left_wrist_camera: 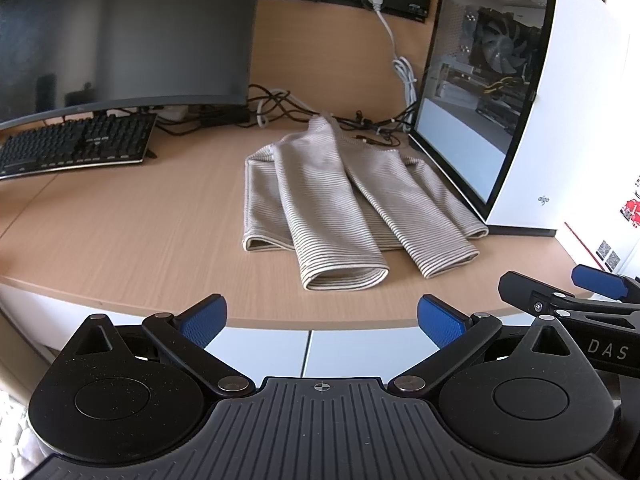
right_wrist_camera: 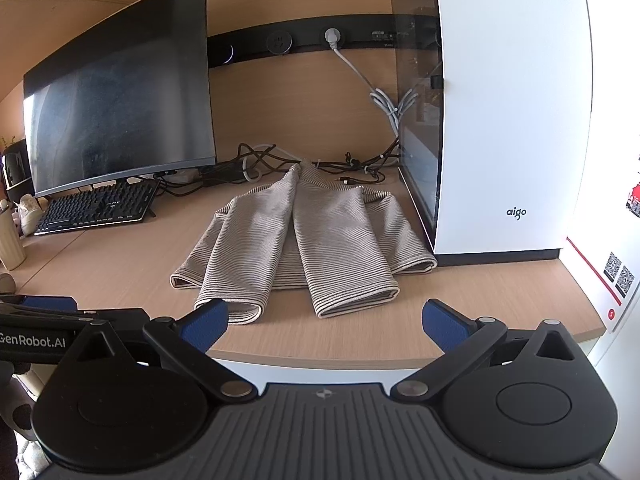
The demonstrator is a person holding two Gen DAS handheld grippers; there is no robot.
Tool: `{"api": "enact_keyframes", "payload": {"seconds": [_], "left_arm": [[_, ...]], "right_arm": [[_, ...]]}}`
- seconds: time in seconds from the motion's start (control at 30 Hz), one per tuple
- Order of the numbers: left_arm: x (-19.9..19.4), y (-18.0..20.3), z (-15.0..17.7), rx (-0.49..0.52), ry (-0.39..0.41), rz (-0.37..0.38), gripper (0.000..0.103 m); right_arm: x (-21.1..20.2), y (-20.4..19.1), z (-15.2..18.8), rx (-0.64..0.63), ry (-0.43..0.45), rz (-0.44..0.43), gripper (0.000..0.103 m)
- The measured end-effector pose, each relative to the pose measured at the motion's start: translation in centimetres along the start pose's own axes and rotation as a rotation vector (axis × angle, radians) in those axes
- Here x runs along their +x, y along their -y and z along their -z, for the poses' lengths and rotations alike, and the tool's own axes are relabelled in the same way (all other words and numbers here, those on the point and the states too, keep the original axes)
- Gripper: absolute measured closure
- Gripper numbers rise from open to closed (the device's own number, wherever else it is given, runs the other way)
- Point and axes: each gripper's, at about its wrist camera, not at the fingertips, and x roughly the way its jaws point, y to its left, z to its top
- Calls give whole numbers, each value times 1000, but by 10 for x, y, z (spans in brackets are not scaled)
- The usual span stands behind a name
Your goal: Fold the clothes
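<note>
Both tongs, left (left_wrist_camera: 322, 322) and right (right_wrist_camera: 325, 326), hang open and empty off the tabletop (left_wrist_camera: 120, 236) edge. Striped sweater (left_wrist_camera: 344, 196) lies there, sleeves folded in; next, grab the hem corners.

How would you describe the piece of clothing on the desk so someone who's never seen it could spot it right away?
Start at the tall white computer case on the right of the wooden desk. Just left of its base lies the striped beige top, both sleeves folded down over its front. It is the only soft fabric item there, set between the case and the black keyboard.
</note>
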Motion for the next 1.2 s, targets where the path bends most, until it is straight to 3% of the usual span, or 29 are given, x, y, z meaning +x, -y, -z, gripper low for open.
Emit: {"api": "enact_keyframes", "payload": {"seconds": [1.2], "left_arm": [[32, -2, -18, 21, -47, 16, 0]], "right_arm": [[28, 4, -9, 30, -39, 34, 0]]}}
